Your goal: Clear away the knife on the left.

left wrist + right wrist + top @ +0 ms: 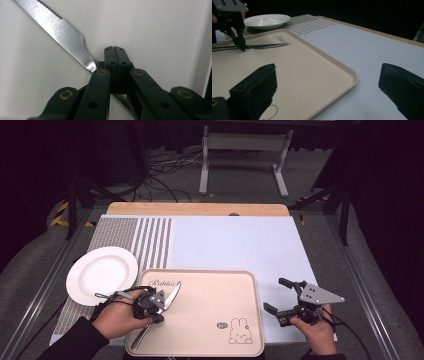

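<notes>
At lower left of the high view, the left gripper (159,301) is hovering over the tray (210,285), jaws pressed together on the knife (170,299) near where blade meets handle. The knife is lying across the tray's left part, blade pointing to the upper right. In the left gripper view the blade (60,30) is running to the upper left. At lower right, the right gripper (278,296) is sitting spread wide beside the tray. The plate (101,274) is resting left of the tray.

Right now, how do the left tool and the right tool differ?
The left tool is shut, gripping the knife over the tray; the right tool is open and holds nothing. The left is above the tray, the right above the white mat beside it. Both are black and hand-held.
</notes>
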